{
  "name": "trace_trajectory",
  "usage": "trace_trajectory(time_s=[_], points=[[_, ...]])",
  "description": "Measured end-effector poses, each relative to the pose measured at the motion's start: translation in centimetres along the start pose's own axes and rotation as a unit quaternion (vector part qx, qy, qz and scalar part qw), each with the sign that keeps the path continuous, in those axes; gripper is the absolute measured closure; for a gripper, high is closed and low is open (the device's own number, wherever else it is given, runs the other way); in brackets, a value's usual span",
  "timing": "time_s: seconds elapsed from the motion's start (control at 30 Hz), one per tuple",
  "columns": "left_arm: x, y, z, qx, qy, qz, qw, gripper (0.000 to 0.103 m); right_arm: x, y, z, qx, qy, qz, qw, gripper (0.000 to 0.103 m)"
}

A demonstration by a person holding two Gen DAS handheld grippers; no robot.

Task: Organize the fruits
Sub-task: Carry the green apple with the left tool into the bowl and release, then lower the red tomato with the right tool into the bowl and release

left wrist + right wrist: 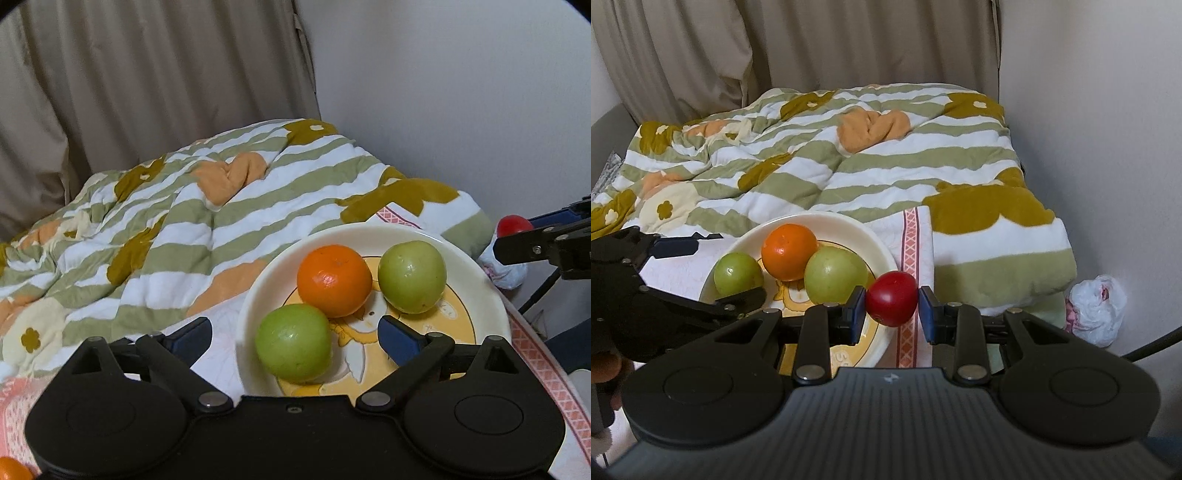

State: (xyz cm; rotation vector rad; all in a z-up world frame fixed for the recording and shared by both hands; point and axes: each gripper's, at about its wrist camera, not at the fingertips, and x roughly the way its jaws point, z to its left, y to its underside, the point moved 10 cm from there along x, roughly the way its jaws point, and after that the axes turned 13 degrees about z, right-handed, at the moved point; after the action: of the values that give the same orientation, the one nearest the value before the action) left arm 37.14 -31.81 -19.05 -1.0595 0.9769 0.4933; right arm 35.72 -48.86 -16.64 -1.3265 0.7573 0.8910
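Note:
A cream bowl [491, 295] with a yellow cartoon print holds an orange [334, 280] and two green apples, one near [293, 343] and one far right [412, 276]. My left gripper [295, 334] is open, its fingers on either side of the near green apple without touching it. My right gripper [892, 308] is shut on a red tomato [892, 297], held just above the bowl's right rim [882, 254]. The bowl's orange [789, 252] and apples [738, 273] [834, 275] show in the right wrist view too. The tomato [513, 225] and right gripper appear at the left view's right edge.
The bowl sits on a white cloth with a pink lattice border [909, 240]. A rumpled striped flowered quilt [831, 155] lies behind it, with beige curtains and a white wall beyond. A crumpled plastic bag [1097, 310] lies at the right. Another orange [13, 470] peeks in at the lower left.

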Motion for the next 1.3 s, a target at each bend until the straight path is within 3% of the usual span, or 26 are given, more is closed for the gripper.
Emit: trace_trajectory(time_s=[0.33,0.6,0.8,0.83,0.97,1.3], points=[[-1.9,2.1,2.2,-0.060,0.018,0.016,0.9979,0.004,1.9,0.8,2.7,-0.035,-0.015,0.028,0.999,0.057],[-3.3,3.7,3.5,-0.095,0.029,0.018,0.9949,0.004,4.8,2.4,5.1,-0.102,0.007,0.053,0.993,0.057],[-3.9,4.8,4.1,-0.106,0.023,0.017,0.9939,0.004,5.3,2.7,5.6,-0.115,0.001,0.048,0.992,0.056],[-4.0,5.0,4.2,-0.109,0.023,0.017,0.9936,0.004,5.2,2.7,5.6,-0.118,0.001,0.044,0.992,0.049],[-4.5,5.6,4.4,-0.115,0.024,0.020,0.9929,0.004,4.0,2.4,5.6,-0.114,-0.002,0.022,0.993,0.001],[-7.9,5.9,4.4,-0.129,0.021,-0.010,0.9914,0.004,-0.3,2.6,4.7,-0.089,-0.005,-0.017,0.996,0.000]])
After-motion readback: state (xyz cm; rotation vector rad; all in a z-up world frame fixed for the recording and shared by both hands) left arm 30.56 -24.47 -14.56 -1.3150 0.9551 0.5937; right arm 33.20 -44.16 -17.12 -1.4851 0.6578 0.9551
